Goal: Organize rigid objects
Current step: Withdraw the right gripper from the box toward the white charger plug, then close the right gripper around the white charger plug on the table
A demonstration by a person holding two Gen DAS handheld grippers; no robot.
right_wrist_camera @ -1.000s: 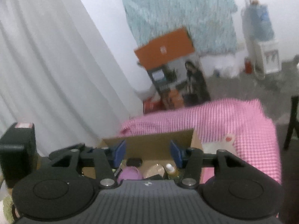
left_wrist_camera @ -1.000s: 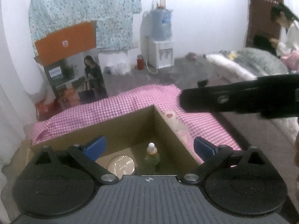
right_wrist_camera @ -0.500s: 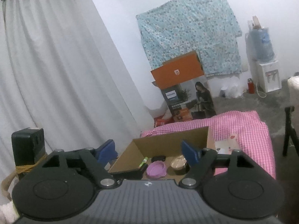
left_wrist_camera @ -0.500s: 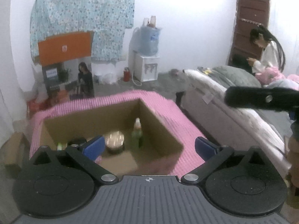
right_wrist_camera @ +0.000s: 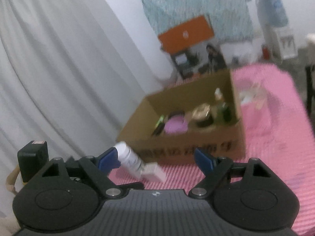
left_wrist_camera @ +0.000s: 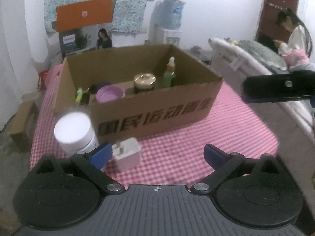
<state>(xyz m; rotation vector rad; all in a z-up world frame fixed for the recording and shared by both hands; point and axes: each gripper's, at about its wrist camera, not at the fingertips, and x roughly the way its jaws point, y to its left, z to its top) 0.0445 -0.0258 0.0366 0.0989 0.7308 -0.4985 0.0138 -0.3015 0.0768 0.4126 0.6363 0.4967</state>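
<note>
An open cardboard box (left_wrist_camera: 157,116) stands on the pink checked cloth (left_wrist_camera: 196,147). Inside it are a purple bowl (left_wrist_camera: 110,96), a gold-lidded jar (left_wrist_camera: 144,80), a green bottle (left_wrist_camera: 169,72) and a small green item (left_wrist_camera: 79,94). In front of the box stand a white jar (left_wrist_camera: 75,131) and a white plug adapter (left_wrist_camera: 127,153). My left gripper (left_wrist_camera: 157,154) is open and empty, just in front of the adapter. My right gripper (right_wrist_camera: 157,157) is open and empty, facing the box (right_wrist_camera: 196,143), the white jar (right_wrist_camera: 129,159) and the adapter (right_wrist_camera: 154,172).
The right gripper's dark body (left_wrist_camera: 279,87) shows at the right of the left wrist view. A printed orange-topped carton (left_wrist_camera: 84,31) and a water dispenser (left_wrist_camera: 167,25) stand at the far wall. A bed (left_wrist_camera: 256,59) with a seated person (left_wrist_camera: 293,37) lies to the right. White curtain (right_wrist_camera: 59,68) hangs at the left.
Both grippers have pulled back from the box and dropped lower. The box's printed front, the white jar and the adapter have come into view. Both grippers stay open.
</note>
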